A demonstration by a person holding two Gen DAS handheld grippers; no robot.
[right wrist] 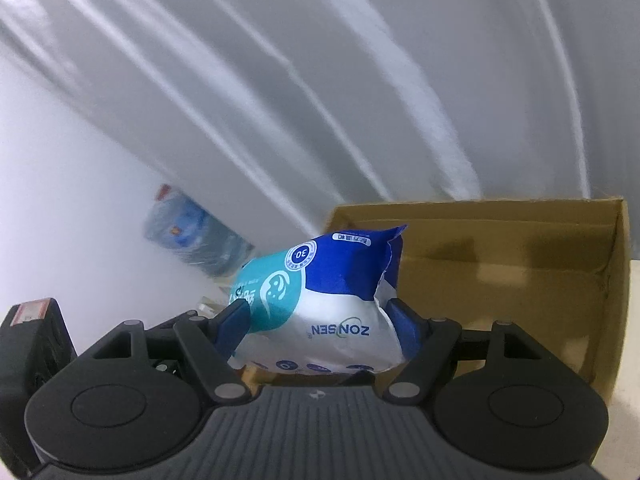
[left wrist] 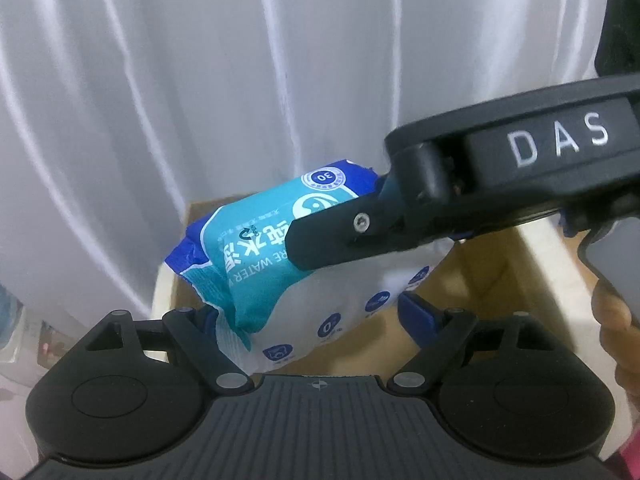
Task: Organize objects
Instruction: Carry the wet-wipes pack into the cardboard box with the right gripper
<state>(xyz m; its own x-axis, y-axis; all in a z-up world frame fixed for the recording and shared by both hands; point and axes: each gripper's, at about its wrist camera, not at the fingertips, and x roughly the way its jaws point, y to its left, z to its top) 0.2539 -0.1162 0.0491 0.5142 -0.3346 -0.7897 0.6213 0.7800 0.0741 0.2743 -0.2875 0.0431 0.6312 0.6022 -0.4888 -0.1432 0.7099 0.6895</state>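
Observation:
A blue, teal and white pack of wet wipes [left wrist: 256, 256] hangs above an open cardboard box [left wrist: 492, 280]. In the right wrist view my right gripper [right wrist: 320, 320] is shut on the pack [right wrist: 320, 300], its blue fingers pressing both sides. In the left wrist view the right gripper's black body [left wrist: 480, 184] reaches in from the right and pinches the pack. My left gripper [left wrist: 312, 312] is open around the pack's lower end; its left finger seems to touch the pack, its right finger [left wrist: 420, 312] stands apart.
The cardboard box [right wrist: 520, 264] is open, with its brown inner walls showing. A white curtain [left wrist: 200, 60] hangs behind. A blurred water jug [right wrist: 188, 236] stands at the left behind the curtain.

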